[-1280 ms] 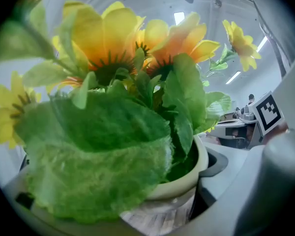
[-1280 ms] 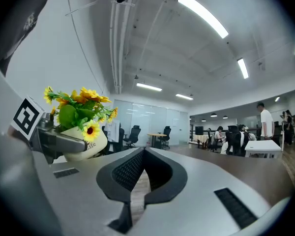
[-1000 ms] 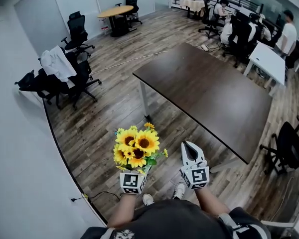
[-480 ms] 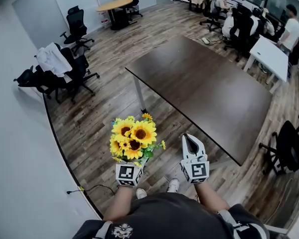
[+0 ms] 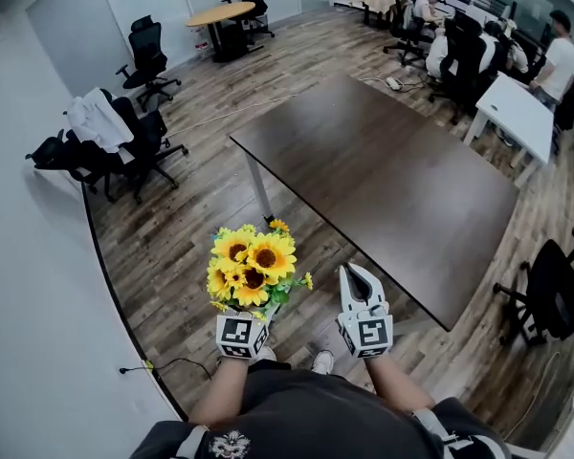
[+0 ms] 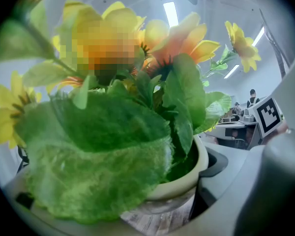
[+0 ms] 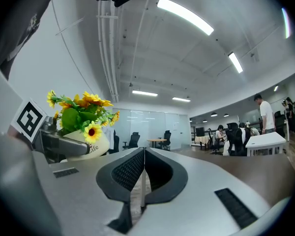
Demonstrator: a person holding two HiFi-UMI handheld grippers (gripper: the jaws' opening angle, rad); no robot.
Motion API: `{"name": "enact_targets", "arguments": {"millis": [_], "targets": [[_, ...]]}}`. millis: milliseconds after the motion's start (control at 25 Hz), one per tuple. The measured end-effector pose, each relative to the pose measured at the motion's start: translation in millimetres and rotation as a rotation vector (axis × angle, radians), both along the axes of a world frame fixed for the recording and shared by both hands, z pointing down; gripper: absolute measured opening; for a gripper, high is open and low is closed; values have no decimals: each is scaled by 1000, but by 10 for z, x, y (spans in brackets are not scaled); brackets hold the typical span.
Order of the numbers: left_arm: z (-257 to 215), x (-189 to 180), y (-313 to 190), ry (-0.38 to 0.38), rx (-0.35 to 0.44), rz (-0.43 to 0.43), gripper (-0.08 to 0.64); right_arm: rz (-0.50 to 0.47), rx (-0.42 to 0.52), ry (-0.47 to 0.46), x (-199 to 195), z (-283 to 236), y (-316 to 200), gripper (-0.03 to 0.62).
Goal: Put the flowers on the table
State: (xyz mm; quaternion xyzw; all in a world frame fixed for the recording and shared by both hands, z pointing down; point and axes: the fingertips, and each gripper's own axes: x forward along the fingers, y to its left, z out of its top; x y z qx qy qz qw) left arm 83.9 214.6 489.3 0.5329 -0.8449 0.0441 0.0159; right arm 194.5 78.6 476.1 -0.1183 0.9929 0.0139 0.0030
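Yellow sunflowers in a cream pot [image 5: 252, 268] sit pinched in the left tool [image 5: 243, 321], held over the wood-plank floor [image 5: 163, 256] near the dark brown rectangular counter [image 5: 383, 175]; the right tool [image 5: 355, 277] is pressed together, empty.

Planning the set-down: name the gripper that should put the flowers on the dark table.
Left. The left gripper is shut on the flower pot; the right gripper is shut on nothing. The table lies ahead.
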Motion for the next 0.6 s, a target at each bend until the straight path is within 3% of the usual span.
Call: {"name": "enact_targets", "arguments": {"millis": [600], "targets": [[275,-561,-285,48,24,24,537,11,2,40,-544,302,-227,24]]}}
